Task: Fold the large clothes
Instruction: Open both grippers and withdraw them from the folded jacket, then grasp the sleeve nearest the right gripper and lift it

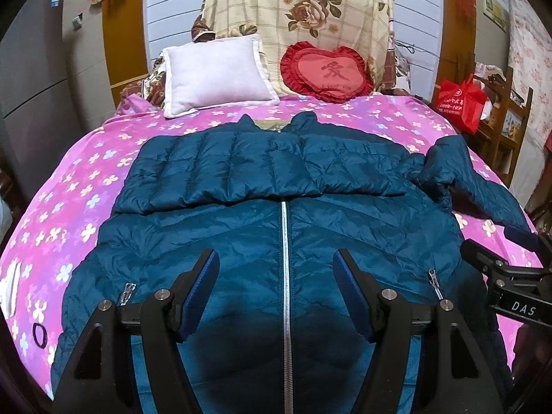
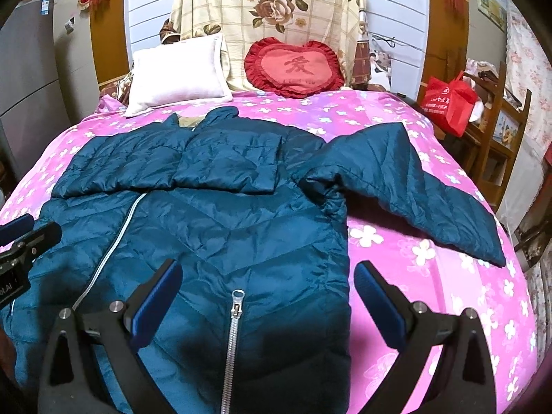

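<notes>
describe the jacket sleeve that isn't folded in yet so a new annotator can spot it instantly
Start at the pink flowered bedspread, where a teal quilted puffer jacket lies zipped, front up. Go to the side nearer the red gift bag: the unfolded sleeve angles out across bare bedspread toward the bed's edge. The other sleeve lies folded flat across the chest.

Left gripper, black frame w/ blue ribbed pads: jaws stand wide apart, nothing between them, pointing fwd and a bit down. Right gripper, same black frame w/ blue pads: jaws also spread wide, holding nothing. Both at about same height, side by side; each one shows at the edge of the other's view.
</notes>
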The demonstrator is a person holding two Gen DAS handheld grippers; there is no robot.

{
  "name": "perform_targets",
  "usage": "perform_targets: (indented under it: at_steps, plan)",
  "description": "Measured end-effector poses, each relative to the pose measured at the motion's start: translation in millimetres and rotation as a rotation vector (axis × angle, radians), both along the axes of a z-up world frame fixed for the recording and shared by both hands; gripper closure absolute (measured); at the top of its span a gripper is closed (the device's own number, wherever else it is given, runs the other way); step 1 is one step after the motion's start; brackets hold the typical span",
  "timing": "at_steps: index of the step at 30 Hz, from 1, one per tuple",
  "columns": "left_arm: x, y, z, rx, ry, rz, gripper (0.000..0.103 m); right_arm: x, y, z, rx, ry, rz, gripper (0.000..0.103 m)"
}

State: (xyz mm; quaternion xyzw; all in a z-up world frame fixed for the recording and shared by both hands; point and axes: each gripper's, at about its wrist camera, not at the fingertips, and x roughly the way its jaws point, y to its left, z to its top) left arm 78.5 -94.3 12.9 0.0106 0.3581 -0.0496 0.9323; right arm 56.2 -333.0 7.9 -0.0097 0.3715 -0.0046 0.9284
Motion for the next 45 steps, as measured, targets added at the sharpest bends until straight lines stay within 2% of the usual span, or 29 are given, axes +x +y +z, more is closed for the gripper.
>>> perform_targets:
  at_steps: [6,14,30,37,42,45]
  plan:
    - [5.0,-0.9,-4.6,-0.017,0.016,-0.005,0.053,6.2,-6.0,-3.1,-0.011,0.009,-0.016,0.002]
    - [10.1,1.4,-2.5,-0.061,-0.008,-0.01,0.053,15.4,-21.3,-8.9,-0.019,0.026,-0.044,0.002]
    - [20.4,0.8,-15.7,-0.099,0.026,-0.019,0.053,36.3,-72.3,-14.0,-0.042,0.033,-0.134,0.002]
    - [23.4,2.2,-22.6,-0.098,0.033,-0.011,0.053,52.2,-103.0,-15.0,-0.1,0.038,-0.192,0.002]
    - [25.7,3.8,-24.9,-0.098,0.039,-0.008,0.053,58.3,-131.8,-11.0,-0.096,0.022,-0.229,0.002]
    - [26.7,6.2,-24.8,-0.101,0.033,-0.001,0.053,61.2,-164.4,-7.7,-0.076,0.01,-0.292,0.002]
